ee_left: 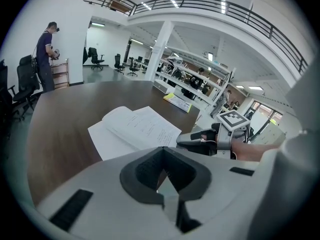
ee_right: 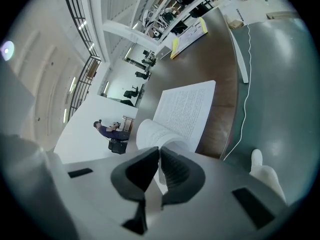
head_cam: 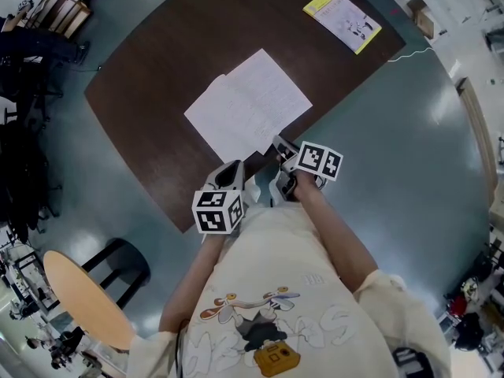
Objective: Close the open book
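The open book point(head_cam: 248, 105) lies flat on the dark counter point(head_cam: 150, 77), both white pages facing up and the spine running away from the person, so the closing itself is not yet done. The right gripper point(head_cam: 282, 154) sits at the book's near corner. In the right gripper view its fingers are pinched almost together with a thin white sliver between them, which I read as the near edge of the right-hand page or cover (the sliver is too narrow to say which). The left gripper point(head_cam: 234, 173) hangs just beside it, at the counter's near edge and short of the paper. Its fingers are clenched on nothing, as the left gripper view shows.

By my judgement the task is at its very start: a grip on the edge looks taken, but no leaf is raised. What is left is to lift that side, swing it over the spine and lay it on the other half
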`<state>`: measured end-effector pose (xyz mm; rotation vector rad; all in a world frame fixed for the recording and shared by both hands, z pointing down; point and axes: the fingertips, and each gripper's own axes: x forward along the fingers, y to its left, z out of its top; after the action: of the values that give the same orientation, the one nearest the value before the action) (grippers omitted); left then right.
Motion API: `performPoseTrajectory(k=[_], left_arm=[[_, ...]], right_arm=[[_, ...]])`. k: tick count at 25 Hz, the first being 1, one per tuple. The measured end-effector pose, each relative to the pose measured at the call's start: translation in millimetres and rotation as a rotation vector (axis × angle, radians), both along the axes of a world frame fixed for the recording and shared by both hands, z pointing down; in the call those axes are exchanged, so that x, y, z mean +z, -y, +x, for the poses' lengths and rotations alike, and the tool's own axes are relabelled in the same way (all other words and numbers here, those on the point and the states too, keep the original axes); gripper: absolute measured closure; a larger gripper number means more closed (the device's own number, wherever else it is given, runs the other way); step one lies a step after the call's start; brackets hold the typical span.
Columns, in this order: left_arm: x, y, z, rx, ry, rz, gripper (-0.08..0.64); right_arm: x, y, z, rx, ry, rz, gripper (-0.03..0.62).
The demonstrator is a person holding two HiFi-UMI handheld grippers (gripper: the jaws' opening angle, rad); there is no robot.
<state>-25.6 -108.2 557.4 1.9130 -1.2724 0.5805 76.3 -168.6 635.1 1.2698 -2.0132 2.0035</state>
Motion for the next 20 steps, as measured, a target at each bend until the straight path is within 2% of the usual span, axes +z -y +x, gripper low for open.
performPoseTrajectory(k=[7, 11, 20], left_arm=[[0, 7, 13, 0.011, 0.025, -0.002, 0.554], [1, 9, 15, 0.003, 0.039, -0.005, 0.554], [2, 13, 12, -0.01, 0.054, -0.007, 0.554]], right_arm=[[13, 31, 39, 0.092, -0.016, -0.008, 0.572], [25, 45, 50, 0.097, -0.035, -0.012, 0.572], [30, 80, 69, 0.082, -0.138, 0.021, 0.586]])
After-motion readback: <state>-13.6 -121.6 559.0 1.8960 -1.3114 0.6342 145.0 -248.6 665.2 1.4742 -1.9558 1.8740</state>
